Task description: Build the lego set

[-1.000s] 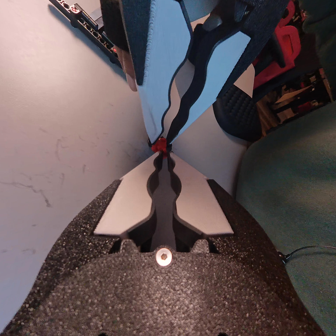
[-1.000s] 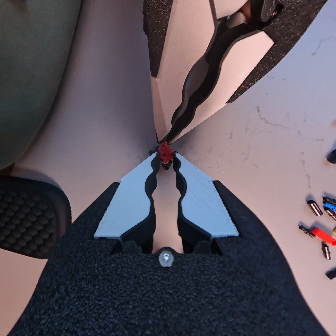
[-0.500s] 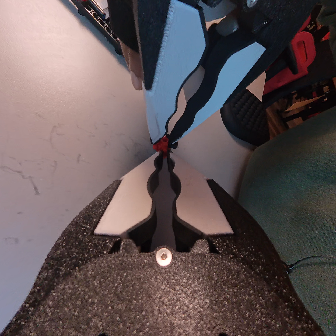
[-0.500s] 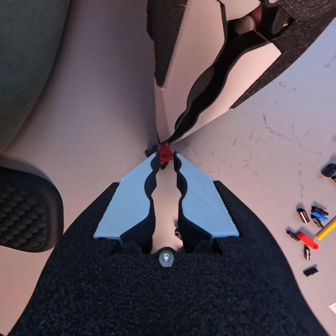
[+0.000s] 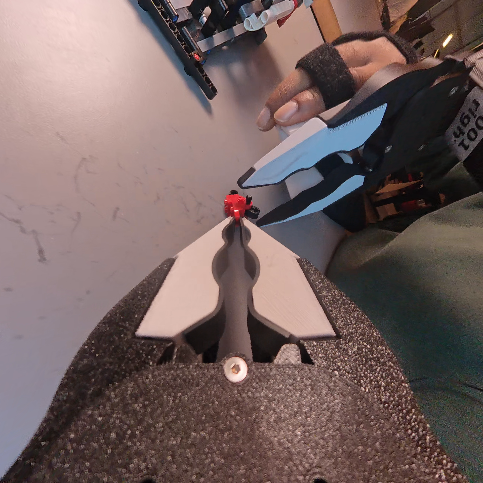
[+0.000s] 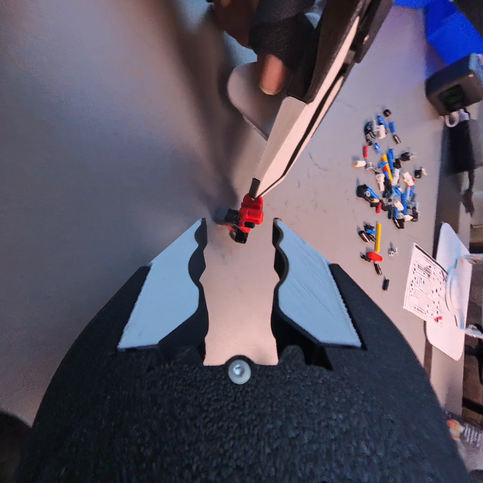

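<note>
Above table (image 5: 78,130), left gripper (image 5: 236,222) pinches red piece (image 5: 234,206), pin rightward; right gripper (image 6: 239,222) agape.

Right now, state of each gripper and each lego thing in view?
left gripper: shut on the red connector.
right gripper: open, empty, beside the connector.
red connector: held off the table, black pins fitted in it.
lego frame: part-built, lying on the table.
loose parts: scattered pile on the table.
</note>
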